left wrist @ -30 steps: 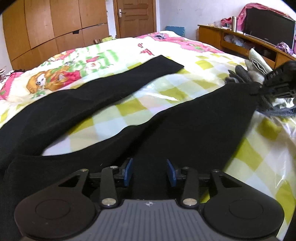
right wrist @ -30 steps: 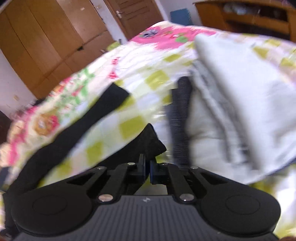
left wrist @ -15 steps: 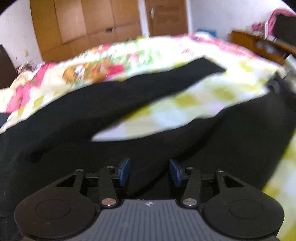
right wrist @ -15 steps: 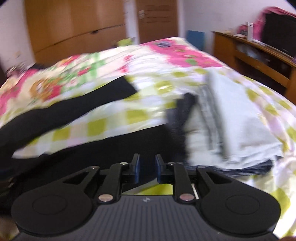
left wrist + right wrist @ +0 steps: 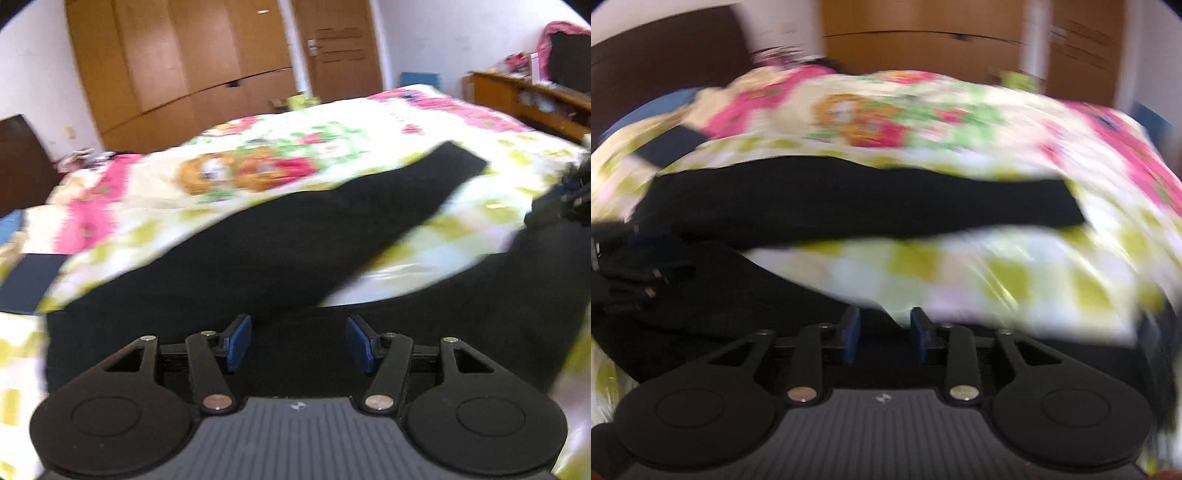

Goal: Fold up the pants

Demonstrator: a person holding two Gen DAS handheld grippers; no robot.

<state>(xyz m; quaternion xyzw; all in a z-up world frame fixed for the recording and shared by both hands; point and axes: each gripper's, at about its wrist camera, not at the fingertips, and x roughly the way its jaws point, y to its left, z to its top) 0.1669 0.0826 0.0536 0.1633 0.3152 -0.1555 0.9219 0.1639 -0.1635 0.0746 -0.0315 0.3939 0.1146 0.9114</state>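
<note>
A bed (image 5: 332, 122) fills the middle of both views, its quilt a smooth, slightly glossy cloth: green-and-white checks toward the lower right, a pink and orange cartoon print across the upper part. On it lie the pants (image 5: 280, 258), a matte black, soft fabric with no visible pattern. In the left wrist view one leg runs as a long flat band from the lower left up to a squared hem at the upper right, the other leg sweeps along the lower right, and a wedge of checked quilt shows between them. In the right wrist view, which is heavily blurred, one leg stretches as a band across the middle of the frame and the rest bunches at the lower left. Behind the bed, in the upper part of the left wrist view, stand a wooden wardrobe (image 5: 177, 62) with flat brown panels, a brown door (image 5: 336, 51) and white walls; a low wooden shelf (image 5: 528, 96) sits at the upper right. The left gripper (image 5: 299, 343), bottom centre, has its jaws opening, blue pads (image 5: 238, 341) set wide above black cloth without pressing it. The right gripper (image 5: 882, 334), bottom centre of its view, is also opening, a narrower gap with nothing pinched between.
</note>
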